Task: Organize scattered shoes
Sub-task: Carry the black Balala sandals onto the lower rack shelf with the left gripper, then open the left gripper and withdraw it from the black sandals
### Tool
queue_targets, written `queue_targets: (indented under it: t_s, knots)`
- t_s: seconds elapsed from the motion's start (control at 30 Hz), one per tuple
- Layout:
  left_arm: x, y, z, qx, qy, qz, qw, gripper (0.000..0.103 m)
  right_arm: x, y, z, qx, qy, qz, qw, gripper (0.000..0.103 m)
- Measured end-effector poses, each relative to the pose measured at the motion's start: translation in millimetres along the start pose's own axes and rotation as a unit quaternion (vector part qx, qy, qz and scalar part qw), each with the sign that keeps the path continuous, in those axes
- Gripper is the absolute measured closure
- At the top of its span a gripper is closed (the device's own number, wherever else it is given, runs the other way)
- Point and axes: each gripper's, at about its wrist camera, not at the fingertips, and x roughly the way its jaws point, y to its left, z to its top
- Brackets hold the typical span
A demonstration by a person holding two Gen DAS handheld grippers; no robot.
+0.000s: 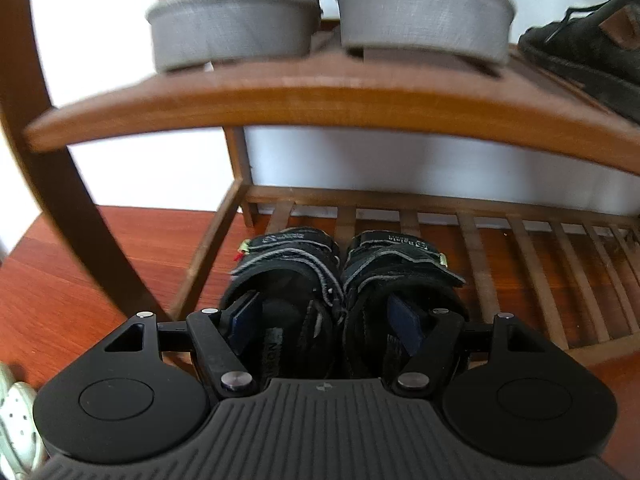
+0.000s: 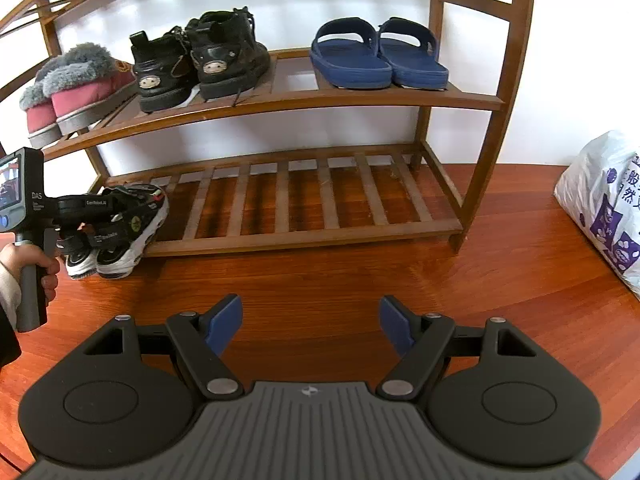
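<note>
Wooden rack (image 2: 320, 240) bottom shelf: sandals (image 2: 120, 232) at left edge.

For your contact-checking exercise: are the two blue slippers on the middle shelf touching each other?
Touching. The right wrist view shows the blue slippers side by side on the middle shelf, their inner edges pressed together with no gap.

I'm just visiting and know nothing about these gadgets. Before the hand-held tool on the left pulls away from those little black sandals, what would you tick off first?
1. Left gripper let go of the black sandals: cannot tell; its jaws stand apart, one blue pad inside each sandal, contact unclear.
2. Sandals paired side by side: ok.
3. Sandals fully on the bottom shelf: not ok; in the right wrist view their heels overhang the front rail.
4. Clearance under the middle shelf for lifting out: ok, though it hangs close above.
5. Right gripper free and out of the way: ok; open and empty over the wooden floor.
</note>
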Motion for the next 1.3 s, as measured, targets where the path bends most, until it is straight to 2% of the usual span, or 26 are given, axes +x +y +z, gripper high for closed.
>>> queue_targets:
  t_s: [0.23,0.47,0.8,0.97,1.3]
  knots:
    - [-39.6,10.5,-17.2,-0.015,-0.033,-0.006,0.9993,0.026,-1.3,4.4,-1.1,-0.008,-0.002,0.014,1.000,0.022]
    - [-59.8,13.3,-37.8,-0.017,-0.036,-0.026,0.9989,0.020,1.3,7.3,-4.0,-0.016,0.002,0.020,1.000,0.022]
    - [-44.0,9.3,-71.8,0.000,-0.034,-0.027,0.9991,0.019,4.6,7.7,-9.5,-0.022,0.010,0.017,1.000,0.021]
    - [-25.0,12.4,-88.1,-0.011,-0.013,-0.026,0.9995,0.020,7.1,5.0,-10.8,-0.022,0.015,0.012,1.000,0.021]
    - [-12.0,10.5,-89.3,-0.011,-0.018,-0.044,0.9988,0.020,14.9,2.8,-11.4,-0.021,0.024,0.006,0.999,0.020]
